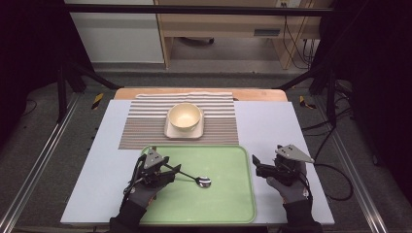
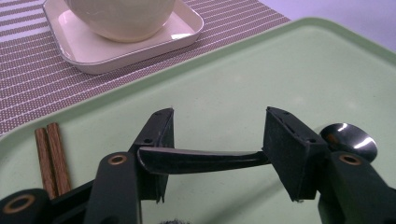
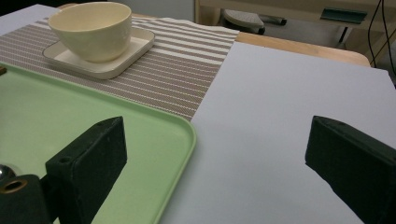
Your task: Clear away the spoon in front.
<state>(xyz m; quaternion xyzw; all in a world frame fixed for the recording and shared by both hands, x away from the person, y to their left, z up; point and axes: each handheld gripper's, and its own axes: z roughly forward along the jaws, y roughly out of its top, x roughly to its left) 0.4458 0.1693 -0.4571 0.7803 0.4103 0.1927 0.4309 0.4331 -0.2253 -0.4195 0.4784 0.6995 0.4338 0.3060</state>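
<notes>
Grey board (image 1: 272, 131) tops the surface, a striped mat (image 1: 145, 121) at its far side, a wooden desk (image 1: 218, 24) beyond on dark floor. On the mat a bowl (image 1: 184, 116) sits on a square plate (image 1: 171, 132); the green tray (image 1: 228, 204) holds chopsticks (image 2: 51, 156) and a spoon (image 1: 197, 178). Left gripper (image 2: 217, 156) jaws stand apart around the spoon's handle, which spans them; right gripper (image 3: 215, 158) jaws gape wide over the board.

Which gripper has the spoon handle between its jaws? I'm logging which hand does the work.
The left gripper: the dark spoon handle spans the gap between its open jaws over the green tray. The right gripper gapes over bare table, nothing between its jaws.
</notes>
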